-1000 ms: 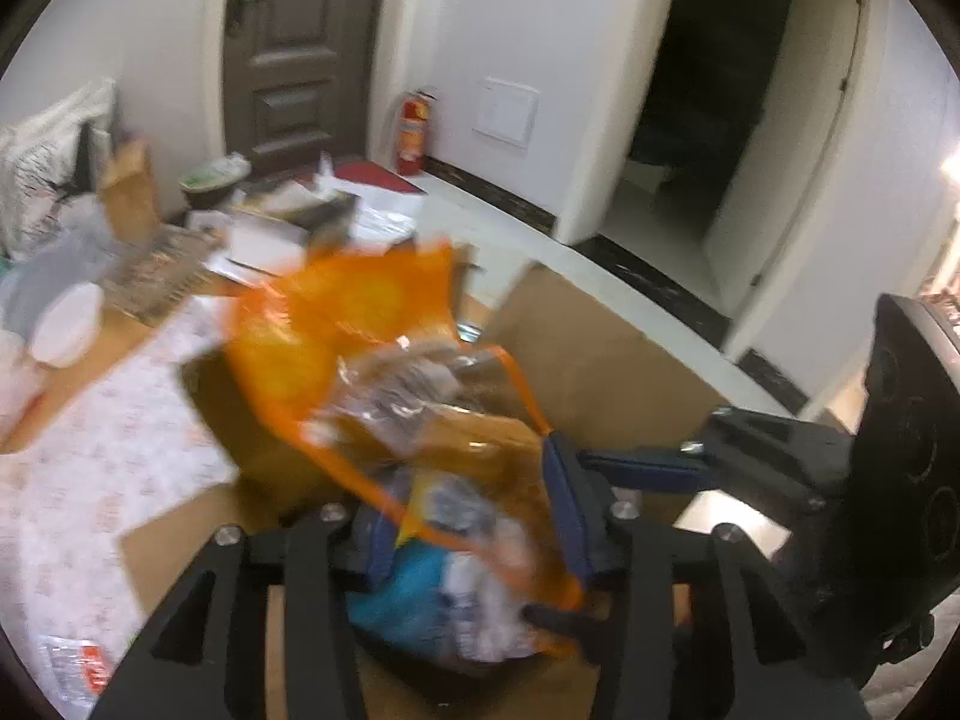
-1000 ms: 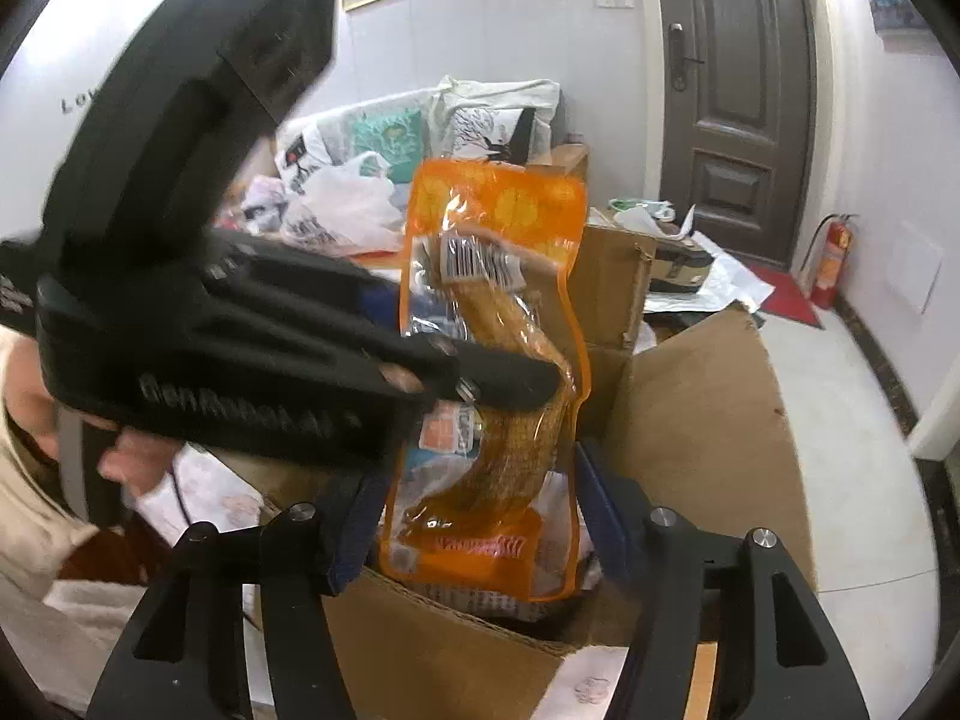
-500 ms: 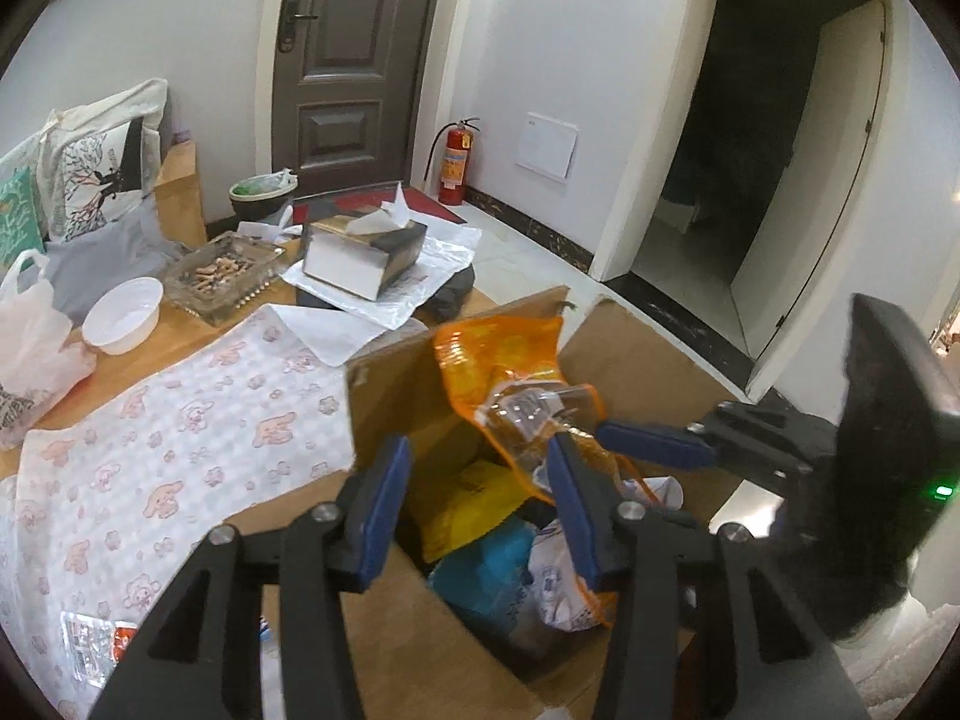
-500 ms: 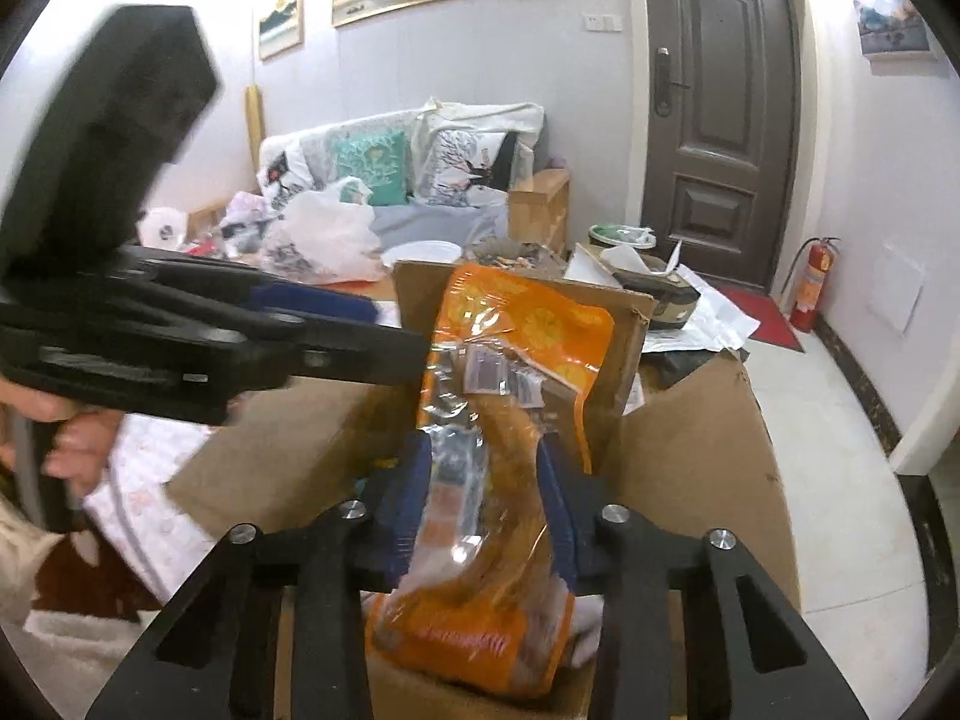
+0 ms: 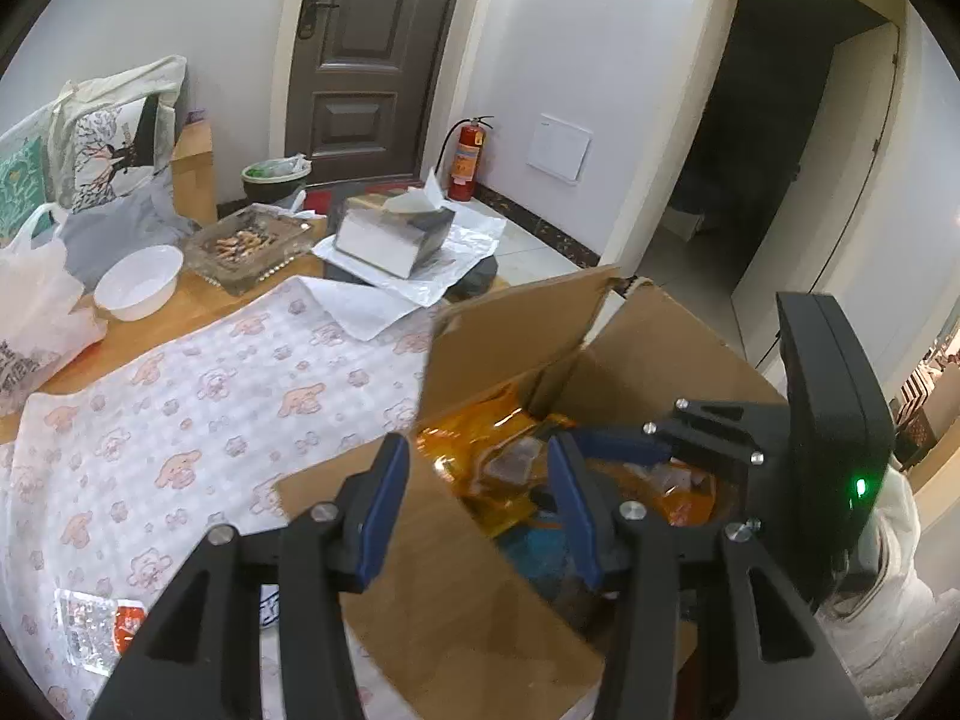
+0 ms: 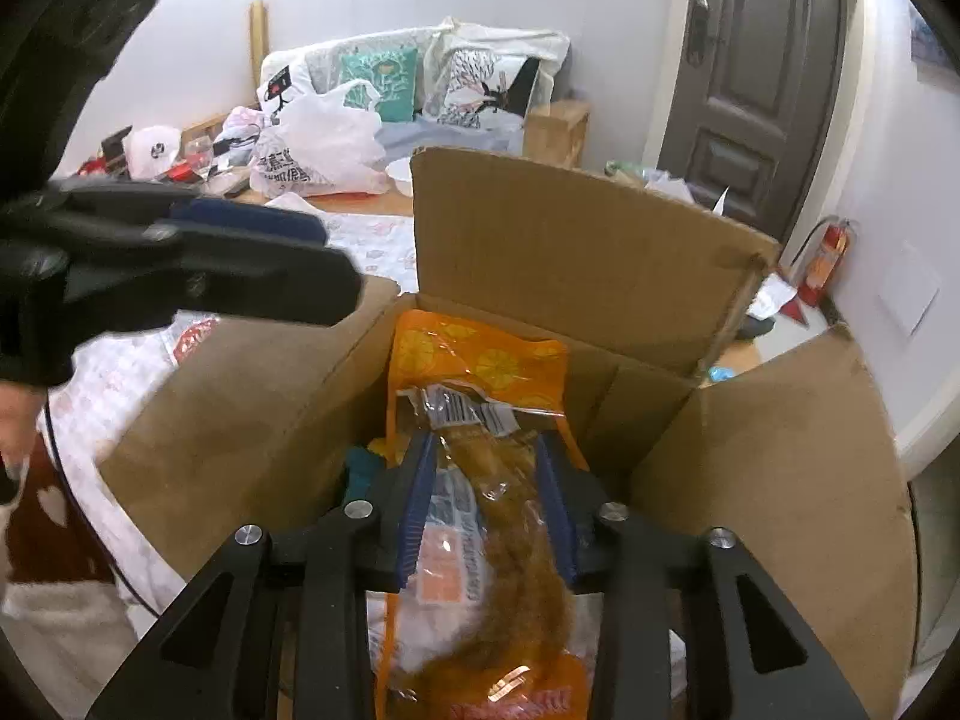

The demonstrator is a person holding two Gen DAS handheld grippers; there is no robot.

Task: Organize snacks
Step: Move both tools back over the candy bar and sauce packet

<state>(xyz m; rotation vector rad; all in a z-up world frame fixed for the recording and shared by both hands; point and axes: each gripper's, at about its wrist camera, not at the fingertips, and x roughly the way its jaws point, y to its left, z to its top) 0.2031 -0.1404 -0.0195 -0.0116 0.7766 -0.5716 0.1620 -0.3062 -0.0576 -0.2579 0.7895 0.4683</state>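
Observation:
My right gripper (image 6: 487, 501) is shut on an orange snack packet (image 6: 480, 396) and holds it down inside the open cardboard box (image 6: 570, 252). The packet also shows in the left wrist view (image 5: 480, 450), lying in the box (image 5: 516, 330) with the right gripper's fingers on it. My left gripper (image 5: 480, 498) is open and empty, hovering over the box's near flap. Other snack bags, blue and yellow, lie under the packet. In the right wrist view the left gripper (image 6: 264, 258) sits at the left, above the box's side flap.
A small snack sachet (image 5: 99, 630) lies on the patterned tablecloth (image 5: 198, 396) at the lower left. A white bowl (image 5: 138, 282), a glass dish (image 5: 252, 246), a tissue box (image 5: 390, 234) and a plastic bag (image 5: 36, 306) stand at the back.
The orange packet has passed from my left gripper to my right one and gone down into the box. My left gripper has opened and pulled back over the near flap.

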